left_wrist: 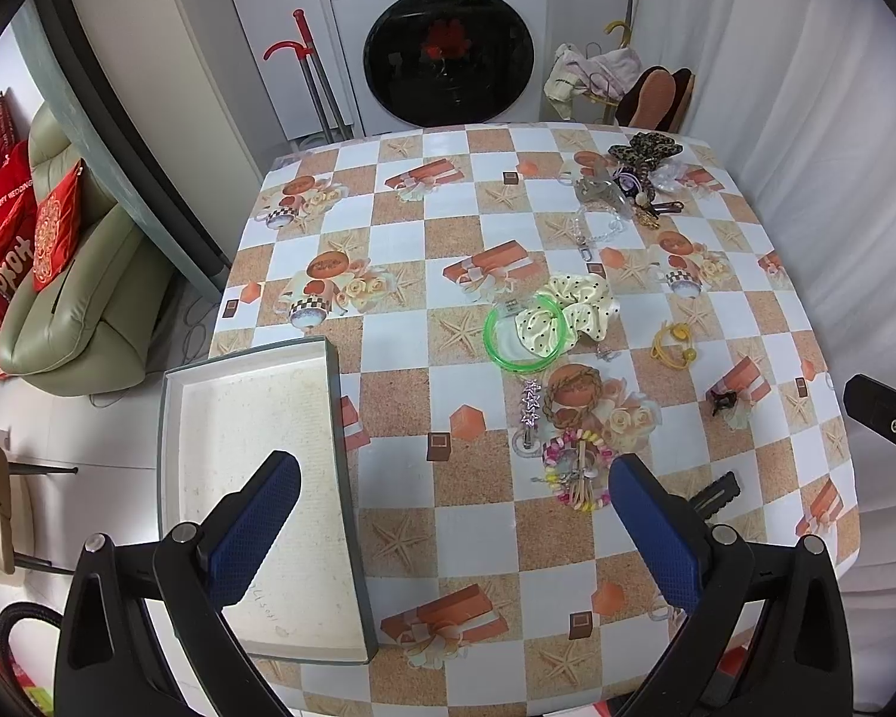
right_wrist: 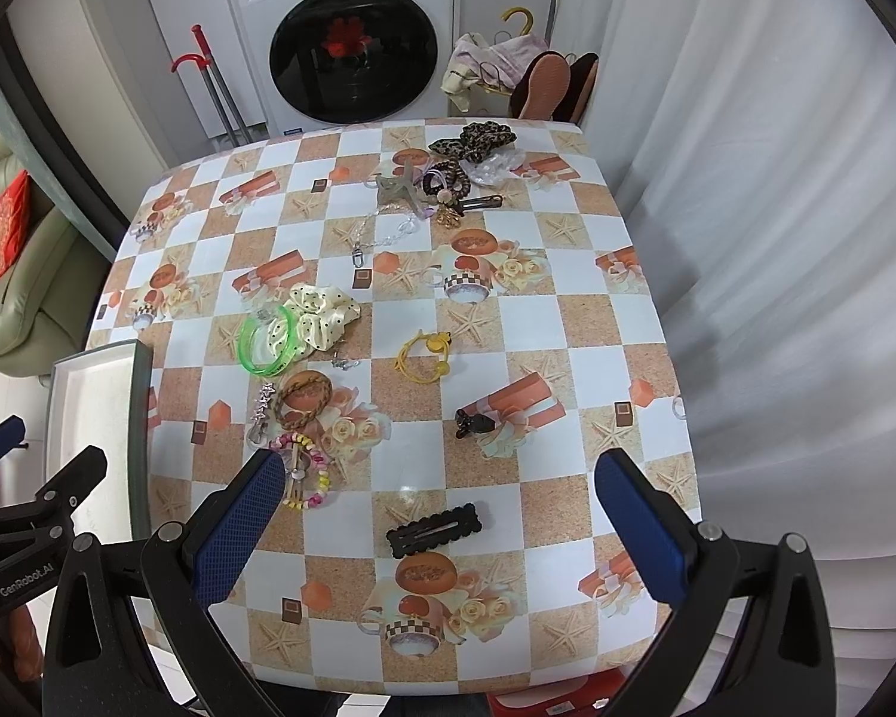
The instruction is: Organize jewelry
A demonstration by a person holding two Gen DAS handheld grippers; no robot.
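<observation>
Many small accessories lie loose on the checked tablecloth (right_wrist: 567,322), and none sits in the shallow white tray (left_wrist: 257,478) at the table's near left edge, so by my reading you are at the very start of sorting.

Nearest you is a black scalloped hair clip (right_wrist: 435,529). Just left of it is a pastel bead bracelet (right_wrist: 304,472). Farther off lie a green bangle (right_wrist: 267,339), touching a cream dotted scrunchie (right_wrist: 322,310), and a yellow hair tie (right_wrist: 425,350). A leopard-print bow (right_wrist: 475,137) tops a cluster at the far edge.

Your right gripper (right_wrist: 439,496) hovers spread wide above the black clip, holding nothing. Your left gripper (left_wrist: 454,493) is also spread and empty, between tray and bracelet.

Next, I judge, lower the right gripper onto the flat clip; pinching it by its long edges looks necessary.
</observation>
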